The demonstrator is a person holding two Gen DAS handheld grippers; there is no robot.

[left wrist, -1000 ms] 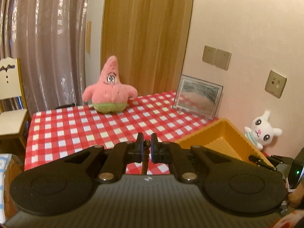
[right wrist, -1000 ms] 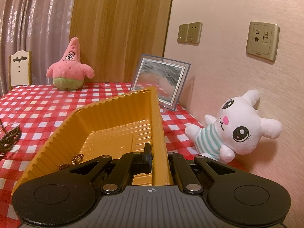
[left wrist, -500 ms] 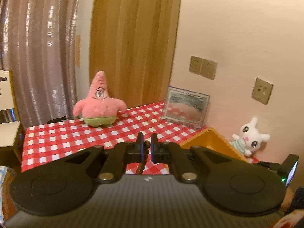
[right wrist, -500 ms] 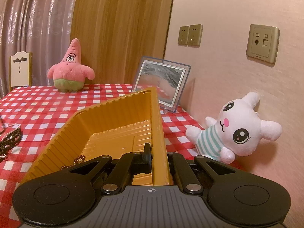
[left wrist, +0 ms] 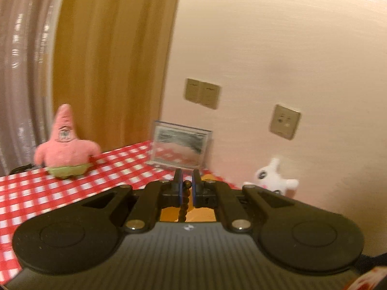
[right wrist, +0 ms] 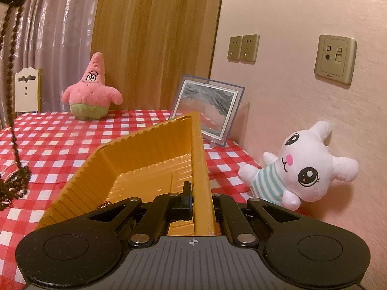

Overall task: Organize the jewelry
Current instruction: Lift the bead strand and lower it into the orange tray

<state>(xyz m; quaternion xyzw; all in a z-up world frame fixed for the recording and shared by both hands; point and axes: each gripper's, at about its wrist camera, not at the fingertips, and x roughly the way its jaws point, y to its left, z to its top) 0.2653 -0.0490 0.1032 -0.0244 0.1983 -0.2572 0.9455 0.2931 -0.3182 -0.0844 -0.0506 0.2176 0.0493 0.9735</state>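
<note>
My left gripper (left wrist: 186,183) is shut on a dark beaded necklace (left wrist: 183,206), whose strand hangs down below the pads. In the right wrist view the same necklace (right wrist: 9,77) hangs as a long doubled strand from the top left corner. Its lower end rests in a heap (right wrist: 15,184) on the checked cloth. My right gripper (right wrist: 194,189) is shut on the right wall of the orange ribbed tray (right wrist: 145,136). A small beaded piece (right wrist: 105,204) lies in the tray's near left corner. A patch of the tray (left wrist: 202,213) shows between the left gripper's arms.
A pink starfish plush (right wrist: 93,90) sits at the back of the red checked table (right wrist: 60,142). A framed picture (right wrist: 208,112) leans on the wall behind the tray. A white bunny plush (right wrist: 300,166) lies right of the tray. A chair (right wrist: 26,89) stands far left.
My left gripper has risen and swung right, drawing the necklace up from its heap into a long hanging strand. The right gripper and the tray have not moved.
</note>
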